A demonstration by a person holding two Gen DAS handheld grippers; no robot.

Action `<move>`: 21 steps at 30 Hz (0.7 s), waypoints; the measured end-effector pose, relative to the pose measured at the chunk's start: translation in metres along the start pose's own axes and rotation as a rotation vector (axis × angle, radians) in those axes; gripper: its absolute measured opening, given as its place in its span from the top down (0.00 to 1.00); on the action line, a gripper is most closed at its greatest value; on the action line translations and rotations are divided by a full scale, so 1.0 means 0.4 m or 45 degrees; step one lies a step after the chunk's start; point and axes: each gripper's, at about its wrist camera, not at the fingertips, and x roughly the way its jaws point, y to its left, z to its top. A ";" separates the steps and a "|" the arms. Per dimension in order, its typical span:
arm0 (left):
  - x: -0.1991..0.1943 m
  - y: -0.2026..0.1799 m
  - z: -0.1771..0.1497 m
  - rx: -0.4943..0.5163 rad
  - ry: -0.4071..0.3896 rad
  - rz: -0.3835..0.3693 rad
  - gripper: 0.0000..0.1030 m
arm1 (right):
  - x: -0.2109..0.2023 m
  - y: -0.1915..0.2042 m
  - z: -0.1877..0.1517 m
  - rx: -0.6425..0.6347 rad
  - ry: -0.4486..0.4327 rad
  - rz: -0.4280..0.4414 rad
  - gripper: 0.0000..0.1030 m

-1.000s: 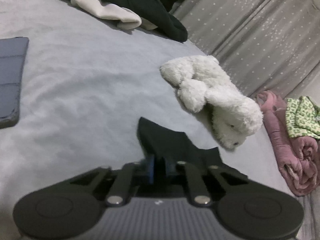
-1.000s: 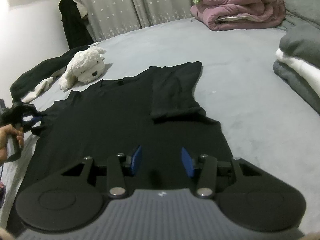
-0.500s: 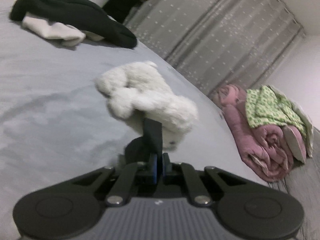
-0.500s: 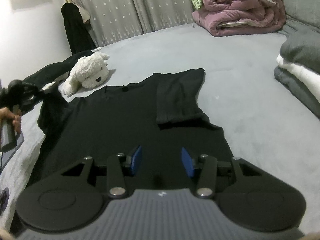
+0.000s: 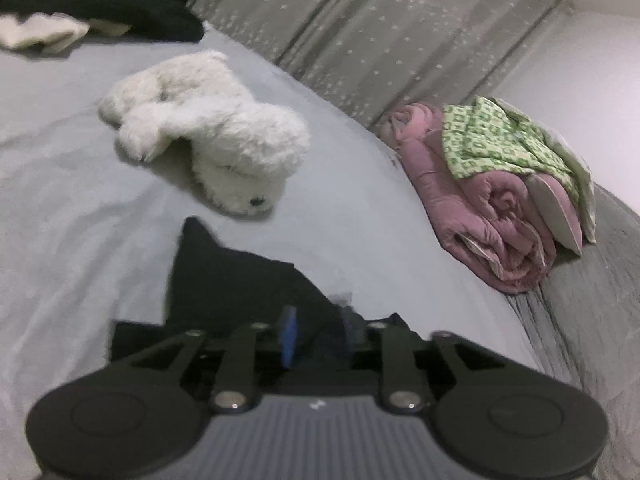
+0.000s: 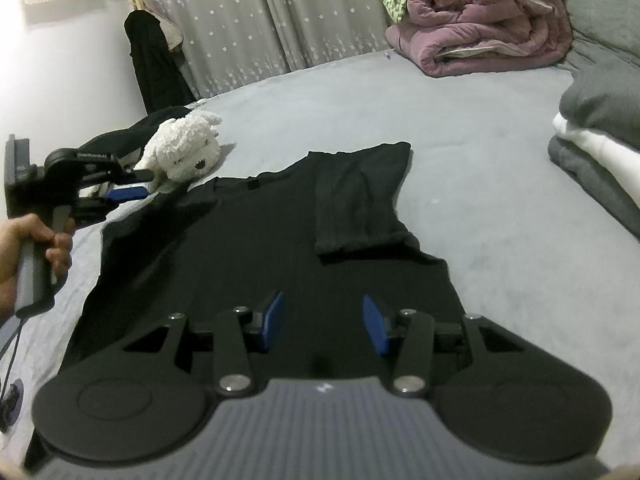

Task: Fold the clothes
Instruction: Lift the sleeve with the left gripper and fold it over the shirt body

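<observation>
A black T-shirt (image 6: 240, 260) lies flat on the grey bed (image 6: 500, 220), collar away from me. Its right sleeve (image 6: 360, 200) is folded inward over the body. My right gripper (image 6: 322, 320) hovers open above the shirt's lower part with nothing between its blue pads. In the right wrist view, a hand holds my left gripper (image 6: 148, 188) at the shirt's left shoulder. The left wrist view shows that gripper (image 5: 320, 332) open just over the black fabric (image 5: 240, 280), blurred, its pads apart and not pinching the cloth.
A white plush toy (image 5: 212, 140) lies just beyond the shirt's left shoulder. A rolled pink quilt (image 6: 480, 20) with a green patterned cloth (image 5: 500, 144) sits by the curtain. Folded grey and white clothes (image 6: 600, 140) are stacked at right. Dark clothing (image 5: 100, 4) is heaped far left.
My left gripper was shut on the left sleeve, lifted it and carried it inward over the shirt. Now its pads have opened and the sleeve lies down. The right gripper stayed still.
</observation>
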 end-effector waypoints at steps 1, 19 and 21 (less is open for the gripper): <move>-0.007 0.001 0.002 0.012 -0.001 0.001 0.59 | 0.000 0.001 0.000 0.000 0.000 0.002 0.53; -0.086 0.133 -0.072 0.075 0.065 0.235 0.46 | -0.008 0.020 0.001 0.003 -0.002 0.034 0.53; -0.082 0.143 -0.080 0.053 0.063 0.220 0.46 | -0.008 0.022 0.001 0.004 -0.001 0.036 0.53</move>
